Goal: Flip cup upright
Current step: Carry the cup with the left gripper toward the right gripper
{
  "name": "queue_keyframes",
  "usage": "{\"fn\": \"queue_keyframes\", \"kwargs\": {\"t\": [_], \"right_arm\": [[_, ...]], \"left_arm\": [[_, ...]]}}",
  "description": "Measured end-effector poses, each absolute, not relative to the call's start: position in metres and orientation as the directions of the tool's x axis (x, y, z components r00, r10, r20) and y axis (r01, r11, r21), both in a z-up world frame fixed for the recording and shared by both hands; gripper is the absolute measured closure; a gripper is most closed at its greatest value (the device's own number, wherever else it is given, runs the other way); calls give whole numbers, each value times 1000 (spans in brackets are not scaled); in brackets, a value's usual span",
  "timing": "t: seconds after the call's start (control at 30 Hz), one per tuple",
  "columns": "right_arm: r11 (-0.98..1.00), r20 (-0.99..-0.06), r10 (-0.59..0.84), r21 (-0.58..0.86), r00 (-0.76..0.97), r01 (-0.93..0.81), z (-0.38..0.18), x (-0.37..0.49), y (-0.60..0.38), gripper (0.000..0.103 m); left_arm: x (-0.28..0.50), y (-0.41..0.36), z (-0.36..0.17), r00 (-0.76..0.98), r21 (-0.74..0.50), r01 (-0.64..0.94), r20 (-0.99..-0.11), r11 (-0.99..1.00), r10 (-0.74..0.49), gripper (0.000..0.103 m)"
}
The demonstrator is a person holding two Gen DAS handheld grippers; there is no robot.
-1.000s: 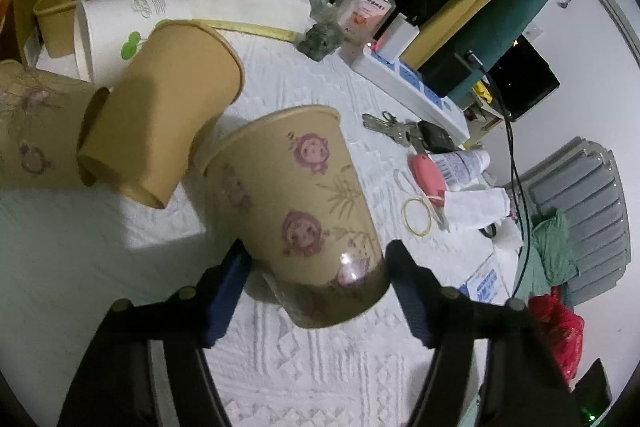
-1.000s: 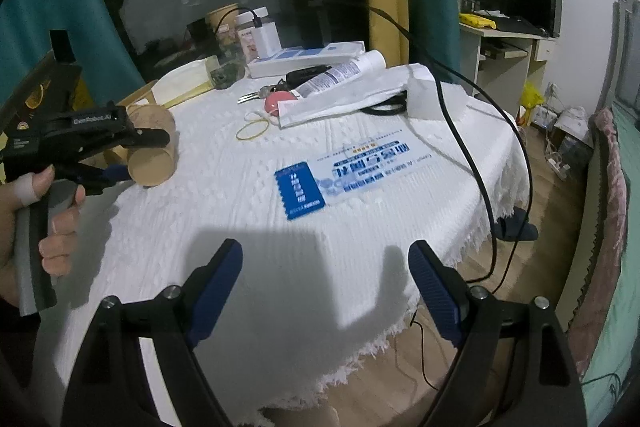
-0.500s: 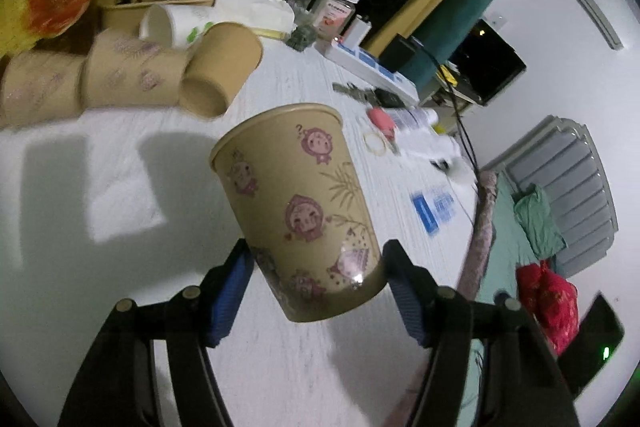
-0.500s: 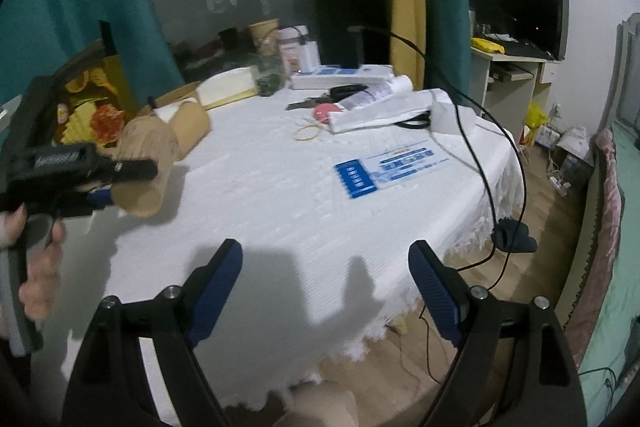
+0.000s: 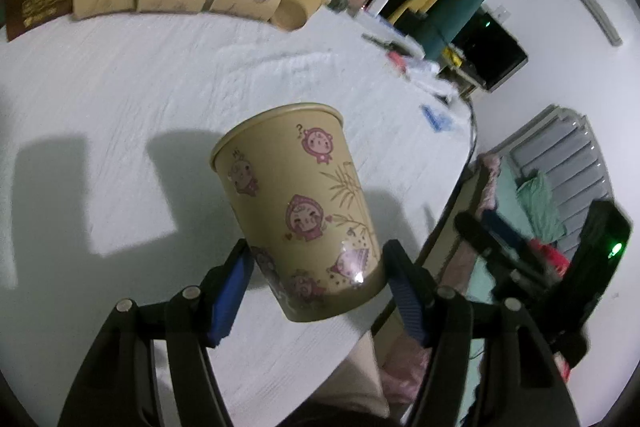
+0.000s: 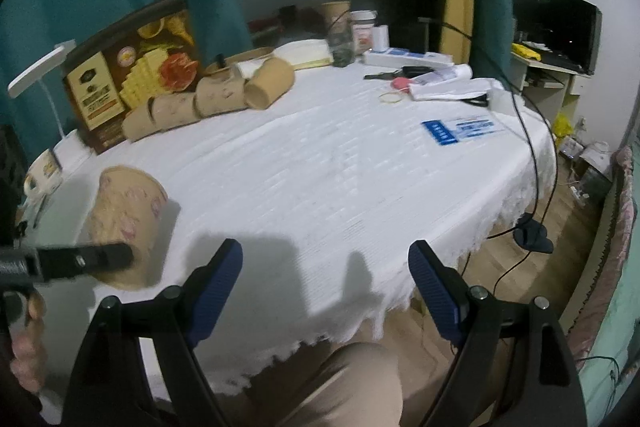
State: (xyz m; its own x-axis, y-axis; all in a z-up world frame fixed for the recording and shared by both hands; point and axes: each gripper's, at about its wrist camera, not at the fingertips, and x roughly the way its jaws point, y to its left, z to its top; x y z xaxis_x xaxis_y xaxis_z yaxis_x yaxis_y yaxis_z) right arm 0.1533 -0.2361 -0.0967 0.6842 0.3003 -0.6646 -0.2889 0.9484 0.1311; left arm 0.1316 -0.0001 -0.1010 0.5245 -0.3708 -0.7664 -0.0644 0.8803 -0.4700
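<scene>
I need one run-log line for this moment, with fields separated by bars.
left gripper: shut on printed paper cup near base | cup: rim up, tilted, above white tablecloth | right gripper: open, empty | lying cups: far side

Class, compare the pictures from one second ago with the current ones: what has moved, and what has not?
The left tongs, gripping the printed cup near its base throughout, carried it away from the row of lying cups toward the near table edge, rim turned upward. The right tongs stayed open and empty; the white tablecloth clutter did not shift.
</scene>
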Motion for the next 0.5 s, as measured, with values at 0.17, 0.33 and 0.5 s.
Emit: {"fn": "queue_keyframes", "kwargs": {"t": [0.17,0.33,0.5], "right_arm": [[945,-681,305,129,666,-301,-101,147,-227,20],[947,-693,293,115,658,-300,-102,144,-225,20],[949,-698,283,105,658,-297,-102,144,-225,20]], "left_arm": [[127,0,-115,487,-434,-82,-803,897,-344,36],[127,-2,-119,483,-436,-84,-804,896,-346,36],[124,-2,-116,485,-430,-90,-807,898,-338,21]]}}
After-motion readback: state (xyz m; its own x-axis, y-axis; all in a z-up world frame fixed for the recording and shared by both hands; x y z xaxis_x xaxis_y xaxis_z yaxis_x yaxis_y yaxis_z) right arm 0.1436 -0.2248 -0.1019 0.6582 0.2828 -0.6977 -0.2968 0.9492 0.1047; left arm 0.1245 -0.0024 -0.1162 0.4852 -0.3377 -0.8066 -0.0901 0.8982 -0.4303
